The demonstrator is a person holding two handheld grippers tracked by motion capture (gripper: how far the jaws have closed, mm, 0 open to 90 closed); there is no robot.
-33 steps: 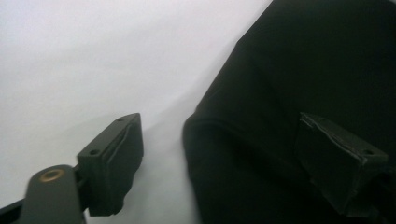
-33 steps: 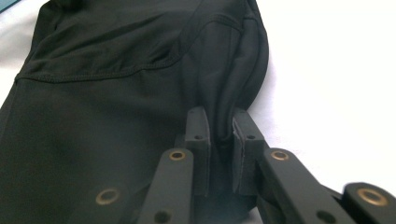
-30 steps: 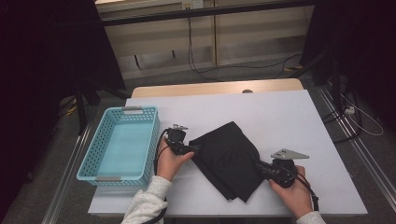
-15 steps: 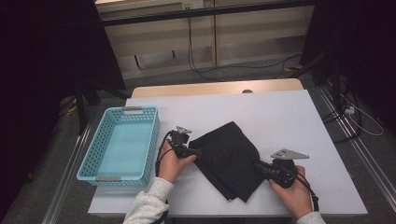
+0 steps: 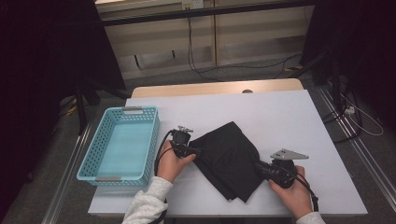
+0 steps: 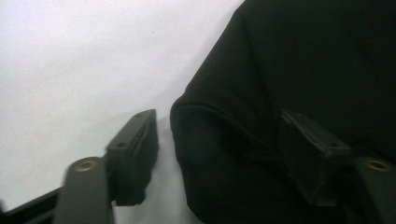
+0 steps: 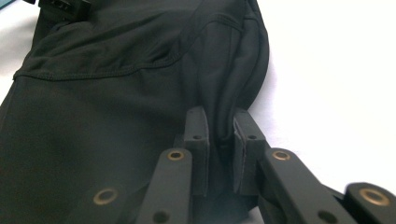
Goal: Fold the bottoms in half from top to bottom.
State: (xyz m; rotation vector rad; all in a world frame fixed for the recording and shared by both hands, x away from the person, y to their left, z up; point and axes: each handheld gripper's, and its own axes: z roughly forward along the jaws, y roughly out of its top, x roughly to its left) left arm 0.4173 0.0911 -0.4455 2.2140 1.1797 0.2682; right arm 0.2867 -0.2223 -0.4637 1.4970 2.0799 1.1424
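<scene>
Black garment (image 5: 229, 161) lies folded on the white table (image 5: 289, 121), roughly mid-table, its corners pointing away from and toward the person. Blue basket (image 5: 122, 142) sits just left of it, apart from the cloth.

Left gripper (image 5: 195, 151) at the garment's left corner. In the left gripper view (image 6: 217, 158) its jaws straddle the rounded folded edge: one jaw on bare table beside the cloth, the other over the fabric. Jaws have just been closing, cloth edge between them, pads not yet pressing on it.

Right gripper (image 5: 258, 166) at the garment's right edge. The right gripper view (image 7: 219, 140) shows its jaws nearly together, clamped on a raised fold of the black fabric. Right hand (image 5: 292, 193) grips the tool near the table's front edge.
</scene>
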